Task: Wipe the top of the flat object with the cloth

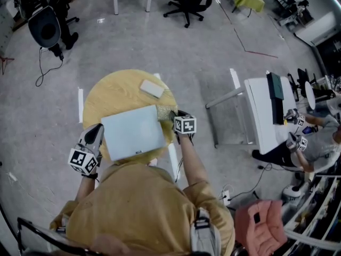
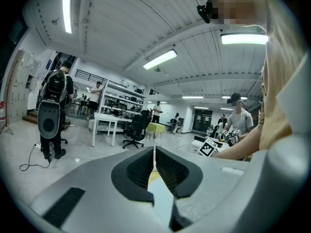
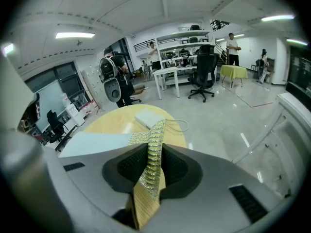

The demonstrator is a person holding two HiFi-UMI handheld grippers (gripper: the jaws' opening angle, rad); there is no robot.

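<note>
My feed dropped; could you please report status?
Left gripper shut, empty. Right gripper shut on cloth at corner of flat object. White box sits apart.

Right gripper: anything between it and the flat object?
Only the cloth, clamped in the right gripper and reaching toward the flat object. The head view and the right gripper view both show it.

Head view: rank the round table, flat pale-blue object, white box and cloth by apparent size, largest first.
1. round table
2. flat pale-blue object
3. white box and cloth: these look about alike. The right gripper hides part of the cloth, so I won't rank them.
</note>
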